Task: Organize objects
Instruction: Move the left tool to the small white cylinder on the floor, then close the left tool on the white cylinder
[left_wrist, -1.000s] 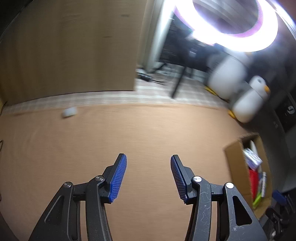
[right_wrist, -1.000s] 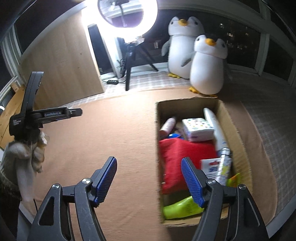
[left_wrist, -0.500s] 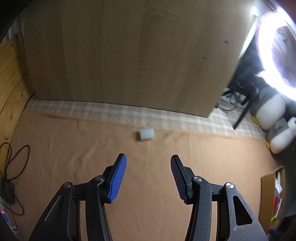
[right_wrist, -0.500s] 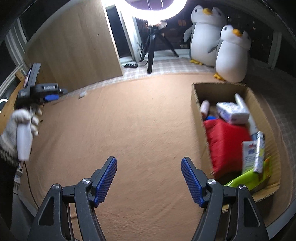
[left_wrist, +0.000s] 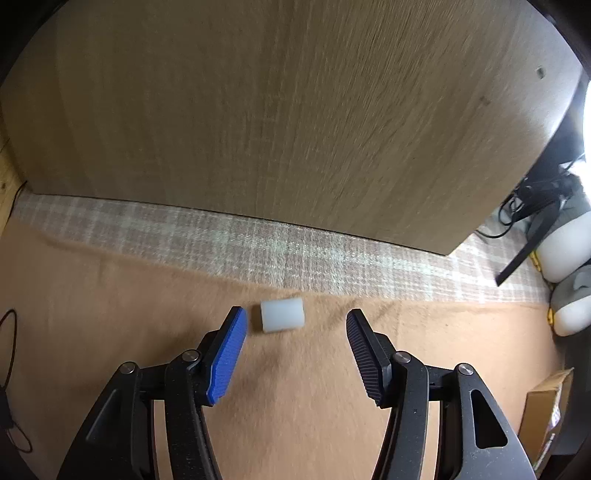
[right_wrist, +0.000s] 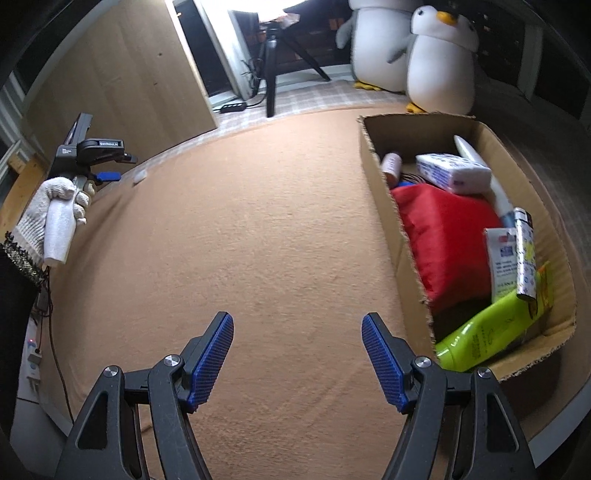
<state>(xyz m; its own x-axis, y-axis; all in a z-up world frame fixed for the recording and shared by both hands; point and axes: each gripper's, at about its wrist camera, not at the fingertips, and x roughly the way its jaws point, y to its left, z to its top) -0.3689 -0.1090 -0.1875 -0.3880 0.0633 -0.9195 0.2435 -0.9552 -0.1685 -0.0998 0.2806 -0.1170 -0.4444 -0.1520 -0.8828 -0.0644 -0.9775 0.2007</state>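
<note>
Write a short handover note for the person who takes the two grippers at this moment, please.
Left gripper: open, empty, just short of the small white plastic cylinder lying on the brown carpet near the wooden board.
Right gripper: open, empty, above carpet beside the open cardboard box.
Done: box holds a red pouch, a green bottle and packets.
Left: grasp the cylinder, put it in the box.
</note>
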